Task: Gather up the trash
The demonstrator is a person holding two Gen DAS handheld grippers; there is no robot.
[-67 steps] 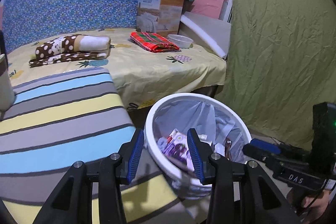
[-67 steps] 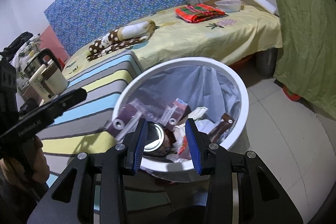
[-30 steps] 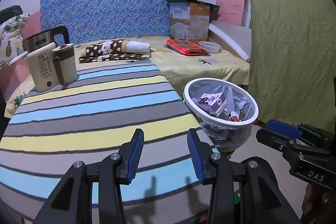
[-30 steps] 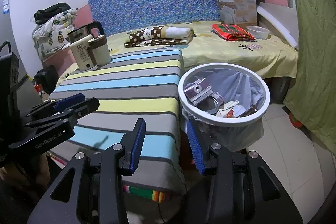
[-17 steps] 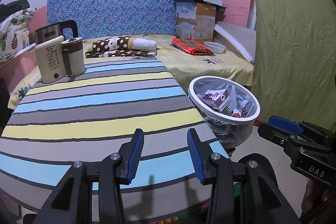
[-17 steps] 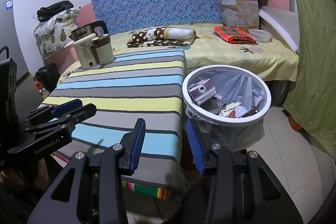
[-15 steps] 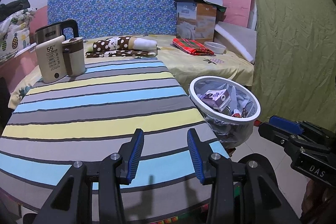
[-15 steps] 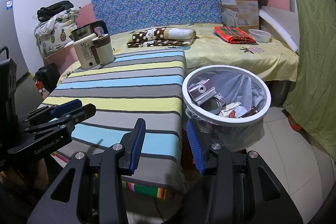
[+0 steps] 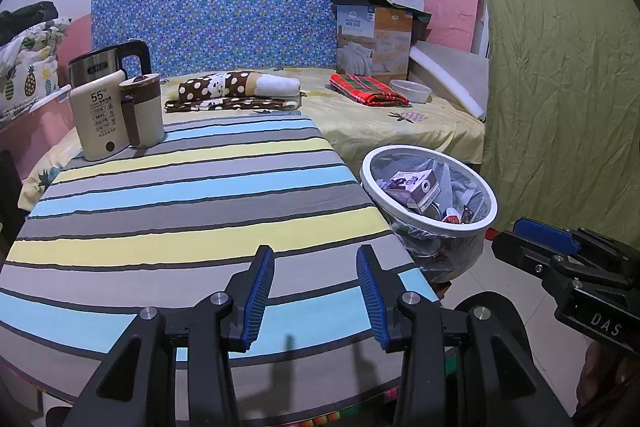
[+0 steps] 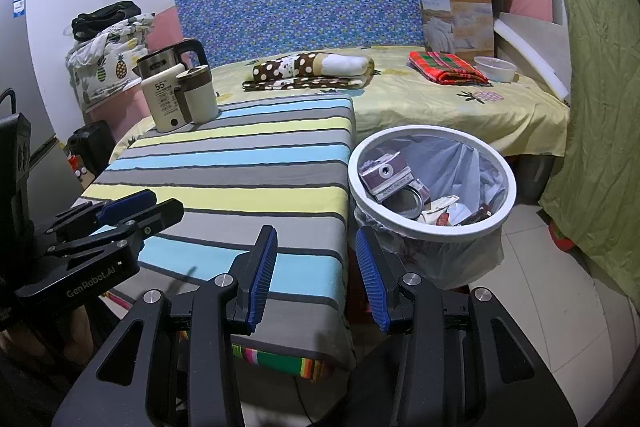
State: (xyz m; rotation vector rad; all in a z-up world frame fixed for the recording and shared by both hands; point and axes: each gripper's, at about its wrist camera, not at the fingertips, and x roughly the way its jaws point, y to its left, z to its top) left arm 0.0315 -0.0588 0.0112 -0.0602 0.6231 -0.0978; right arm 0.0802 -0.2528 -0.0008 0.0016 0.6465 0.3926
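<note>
The left hand-held gripper [image 9: 316, 291] is hanging over the near edge of the striped bench [image 9: 188, 203], its blue pads spread wide and gripping nothing. The right hand-held gripper [image 10: 316, 275] is also gaping wide and carrying nothing, over the bench's near right corner. The white bin [image 10: 430, 227] is standing on the floor at two o'clock, just beside the bench, holding cartons [image 10: 385, 174] and wrappers.
</note>
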